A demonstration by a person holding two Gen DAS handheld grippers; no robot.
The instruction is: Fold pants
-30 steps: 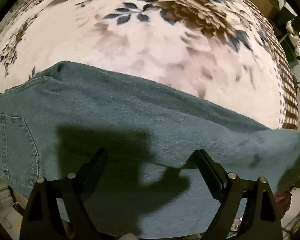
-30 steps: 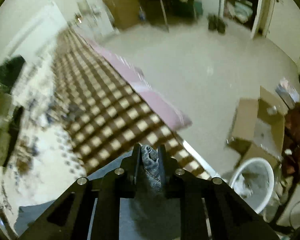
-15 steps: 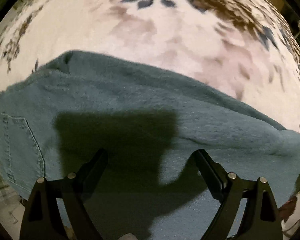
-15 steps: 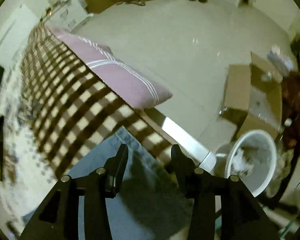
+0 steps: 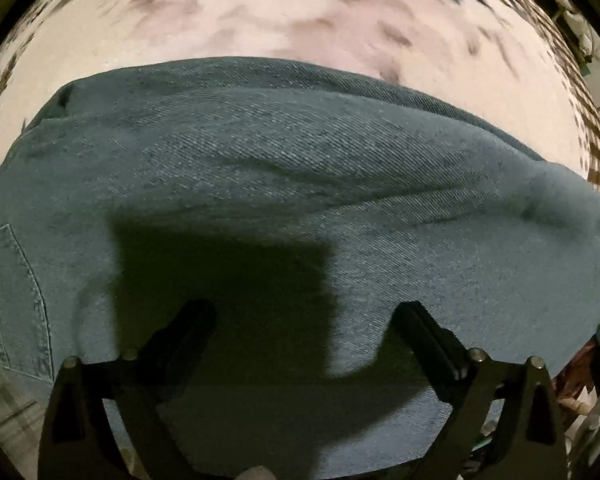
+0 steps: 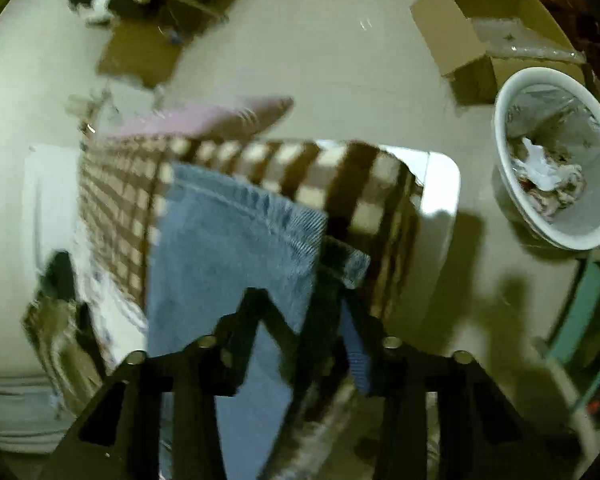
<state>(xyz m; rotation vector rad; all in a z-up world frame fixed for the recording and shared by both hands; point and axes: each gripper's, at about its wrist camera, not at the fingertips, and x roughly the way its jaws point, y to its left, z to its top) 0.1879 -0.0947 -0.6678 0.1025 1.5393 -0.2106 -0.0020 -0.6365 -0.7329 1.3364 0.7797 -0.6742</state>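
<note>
Blue jeans (image 5: 300,184) lie flat across the flowered bedspread (image 5: 260,20), with a back pocket (image 5: 12,300) at the left edge. My left gripper (image 5: 302,316) points straight down just above the denim. Its jaws are opening wide, nothing is pinched between them, and its shadow falls on the cloth. In the right wrist view the leg ends of the jeans (image 6: 228,232) lie at the bed's corner, on the brown checked cover (image 6: 360,184). My right gripper (image 6: 300,300) hangs over the hems. Its jaws are closing with the denim edge in the gap, and the pads are not pressing on it.
The bed's corner and edge (image 6: 440,184) drop to a pale floor. A white bin (image 6: 560,172) with rubbish and an open cardboard box (image 6: 480,20) stand beyond the corner. A pink pillow (image 6: 220,116) lies past the checked cover.
The right gripper let go of the hem it pinched, swung down and rolled, and now hangs over the leg ends. The left gripper sank closer to the jeans.
</note>
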